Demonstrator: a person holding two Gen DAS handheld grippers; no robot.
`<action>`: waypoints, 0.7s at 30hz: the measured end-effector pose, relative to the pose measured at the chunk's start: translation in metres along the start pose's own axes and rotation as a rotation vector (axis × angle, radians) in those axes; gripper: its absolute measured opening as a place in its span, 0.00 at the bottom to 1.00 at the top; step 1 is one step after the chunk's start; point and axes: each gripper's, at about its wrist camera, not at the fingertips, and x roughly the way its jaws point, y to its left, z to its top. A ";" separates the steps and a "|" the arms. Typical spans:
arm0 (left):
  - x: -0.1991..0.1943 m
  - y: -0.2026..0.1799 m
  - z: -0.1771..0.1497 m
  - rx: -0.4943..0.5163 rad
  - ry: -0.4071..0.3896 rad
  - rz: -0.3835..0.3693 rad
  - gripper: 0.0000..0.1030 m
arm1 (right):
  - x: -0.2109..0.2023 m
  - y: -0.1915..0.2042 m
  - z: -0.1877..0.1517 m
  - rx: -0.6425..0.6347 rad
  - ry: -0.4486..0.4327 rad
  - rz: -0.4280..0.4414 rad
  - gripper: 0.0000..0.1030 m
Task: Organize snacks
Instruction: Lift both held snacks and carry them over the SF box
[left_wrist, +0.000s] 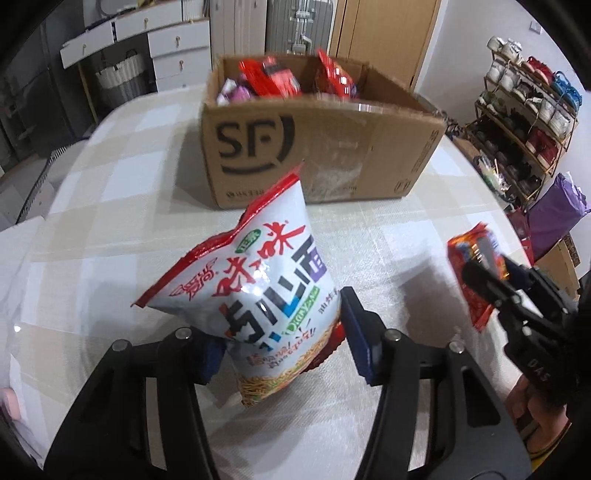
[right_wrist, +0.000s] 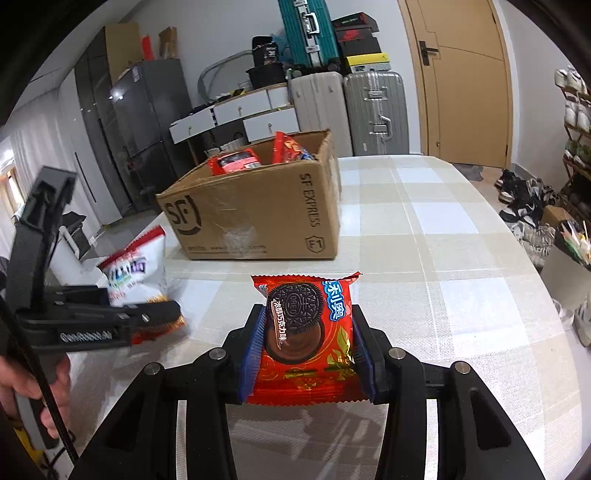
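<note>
Left gripper (left_wrist: 284, 345): clamped on the lower part of a white noodle snack bag (left_wrist: 255, 291), blue pads pressing it from both sides; the bag stands up tilted above the table, its red-edged top leaning toward the box.
Right gripper (right_wrist: 306, 354): closed on a red Oreo packet (right_wrist: 308, 332), one pad on each side edge, the packet held upright with the cookie picture facing the camera.
Cardboard box (left_wrist: 317, 147): open-topped, printed with an SF logo, sitting on the table beyond both grippers; from the right wrist view it lies ahead and to the left.
Box contents: several red packets (left_wrist: 273, 75) standing or leaning inside, plus something purple and white at the left end, too blurred to name.
Table (right_wrist: 443, 258): covered in a pale checked cloth.
Spacing: the two grippers are well apart, the noodle bag to the left, the Oreo packet to the right; neither snack touches the box.
Room: suitcases (right_wrist: 373, 110) and a wooden door (right_wrist: 465, 74) behind the table, a shoe rack (left_wrist: 524, 122) off to the right.
</note>
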 end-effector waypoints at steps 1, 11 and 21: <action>-0.010 0.002 0.002 -0.001 -0.019 -0.005 0.51 | 0.000 0.001 0.001 0.001 0.009 0.013 0.43; -0.083 0.006 0.027 0.044 -0.167 -0.023 0.51 | -0.051 0.030 0.048 -0.089 -0.094 0.059 0.43; -0.141 0.021 0.082 0.045 -0.270 -0.016 0.51 | -0.089 0.051 0.137 -0.139 -0.192 0.126 0.43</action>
